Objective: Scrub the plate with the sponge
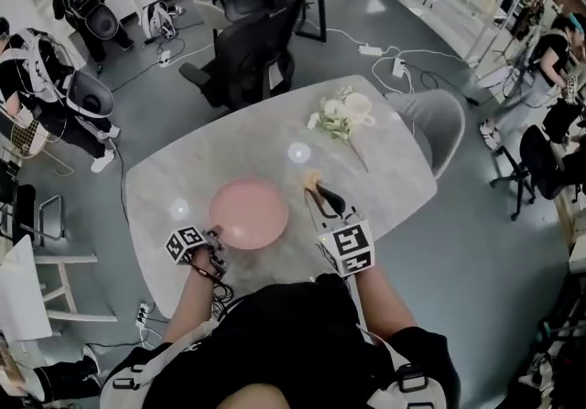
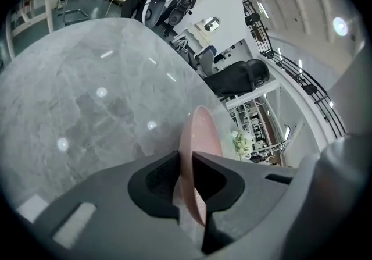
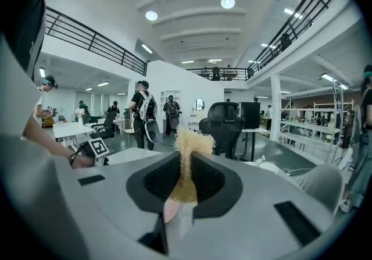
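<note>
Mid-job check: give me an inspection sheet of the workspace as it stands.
Surface: pale marbled table, with glare spots.
Job's things: pink plate near the front edge; yellow fibrous sponge off the plate's right side.
Clutter: flowers on the far side.
Grippers: left hand-held gripper shut on the plate's rim; right hand-held gripper shut on the sponge.
Cables: power strip and cable on the floor.
Surroundings: black office chair, grey chair, people at left.

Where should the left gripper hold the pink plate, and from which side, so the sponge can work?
By the thin rim at its near-left edge, from the person's side. The left gripper is shut on the pink plate there: the rim fits between the jaws, leaving the face bare for the sponge.
</note>
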`<state>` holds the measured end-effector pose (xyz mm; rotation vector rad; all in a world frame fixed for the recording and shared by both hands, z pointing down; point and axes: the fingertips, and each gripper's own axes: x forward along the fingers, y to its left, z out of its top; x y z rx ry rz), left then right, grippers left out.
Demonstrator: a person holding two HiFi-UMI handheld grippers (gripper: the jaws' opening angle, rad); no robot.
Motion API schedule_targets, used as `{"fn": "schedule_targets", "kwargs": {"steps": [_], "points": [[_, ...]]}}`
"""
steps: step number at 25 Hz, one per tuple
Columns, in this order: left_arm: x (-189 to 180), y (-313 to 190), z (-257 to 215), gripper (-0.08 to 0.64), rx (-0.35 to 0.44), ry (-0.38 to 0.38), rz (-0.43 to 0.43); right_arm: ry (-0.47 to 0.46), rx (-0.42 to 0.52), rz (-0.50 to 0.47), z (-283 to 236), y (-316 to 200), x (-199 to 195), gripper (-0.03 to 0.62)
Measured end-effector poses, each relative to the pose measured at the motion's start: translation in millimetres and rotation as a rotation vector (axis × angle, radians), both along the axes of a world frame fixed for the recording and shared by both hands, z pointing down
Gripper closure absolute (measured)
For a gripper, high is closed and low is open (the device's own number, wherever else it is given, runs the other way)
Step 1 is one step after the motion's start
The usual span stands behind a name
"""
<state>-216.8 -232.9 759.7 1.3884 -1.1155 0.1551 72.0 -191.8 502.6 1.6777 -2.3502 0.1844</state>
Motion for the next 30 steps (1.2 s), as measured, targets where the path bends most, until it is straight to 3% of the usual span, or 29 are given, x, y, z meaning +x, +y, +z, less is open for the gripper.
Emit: {"fn": "schedule_targets", "kwargs": {"steps": [5,10,13,16,19,23,25,27,30], "points": [[17.9,2.3,28.7,0.503,-0.013,-0.01,0.053,-0.002,-0.015,0.075,13.6,18.3,18.3,0.541],[14.0,11.5,58.6,0.515,-0.045,-0.251,0.193,-0.004,-0.023,0.112,17.6,27.0,24.9,0.541],[4.2,11.6,56.5,0.508,0.001,-0.375,0.232,-0.003,-0.031,0.105,20.7,27.7,23.6,0.541],[-3.0,-11.3,22.6,0.508,0.174,-0.524,0.259,-0.01,-0.018,0.107,15.2,22.5,23.2,0.541],[0.7,-43.3,-41.5,0.508,0.433,-0.651,0.242,-0.034,0.001,0.106,12.8,17.8,20.8,0.541],[40.8,-64.5,-156.8,0.552,0.81,-0.613,0.245,-0.09,0.086,0.119,-8.6,8.3,13.7,0.543],[63.7,-62.6,-210.3,0.555,0.958,-0.606,0.272,-0.114,0.128,0.135,-20.7,3.1,12.8,0.543],[81.0,-54.5,-246.8,0.555,1.043,-0.585,0.299,-0.123,0.168,0.155,-32.2,-1.7,12.4,0.543],[97.7,-39.7,-271.3,0.555,1.075,-0.523,0.335,-0.142,0.228,0.149,-43.1,-6.0,7.4,0.543]]}}
